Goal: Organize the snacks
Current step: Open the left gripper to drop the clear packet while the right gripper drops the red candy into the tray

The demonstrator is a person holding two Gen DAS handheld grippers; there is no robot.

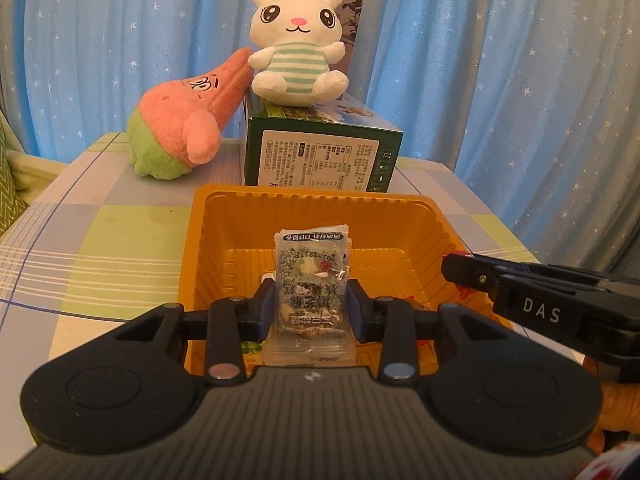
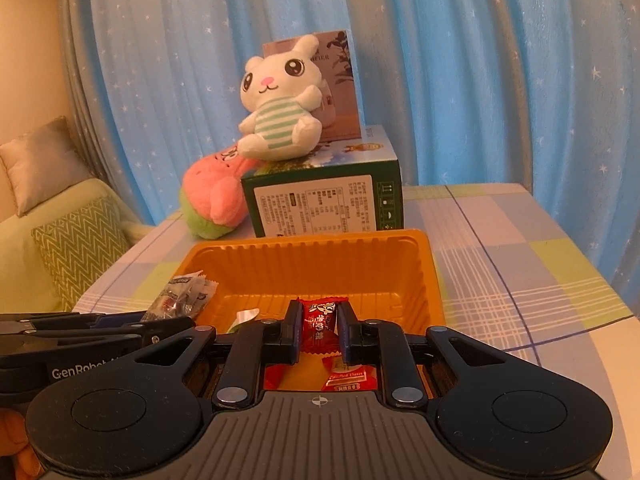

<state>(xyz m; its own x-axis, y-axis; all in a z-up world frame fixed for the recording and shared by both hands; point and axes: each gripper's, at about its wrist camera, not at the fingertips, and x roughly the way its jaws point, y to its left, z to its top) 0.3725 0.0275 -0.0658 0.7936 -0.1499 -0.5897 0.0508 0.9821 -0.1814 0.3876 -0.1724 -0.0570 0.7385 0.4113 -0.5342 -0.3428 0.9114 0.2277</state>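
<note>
An orange plastic tray point(image 1: 304, 204) sits on the checked tablecloth, seen too in the right wrist view point(image 2: 320, 248). My left gripper point(image 1: 312, 304) is shut on a clear snack packet point(image 1: 310, 280) and holds it upright over the tray; that packet also shows in the right wrist view point(image 2: 180, 296). My right gripper point(image 2: 320, 328) is shut on a red wrapped candy point(image 2: 320, 324) over the tray's near part; its fingers point(image 1: 480, 276) reach in from the right in the left wrist view. More red packets point(image 2: 348, 376) lie on the tray floor.
A green box point(image 1: 320, 156) stands right behind the tray, with a white bunny plush point(image 1: 298, 48) on it and a taller box point(image 1: 348, 28) behind. A pink and green plush point(image 1: 184, 128) leans at its left. Blue curtain behind; a sofa point(image 2: 48, 240) at left.
</note>
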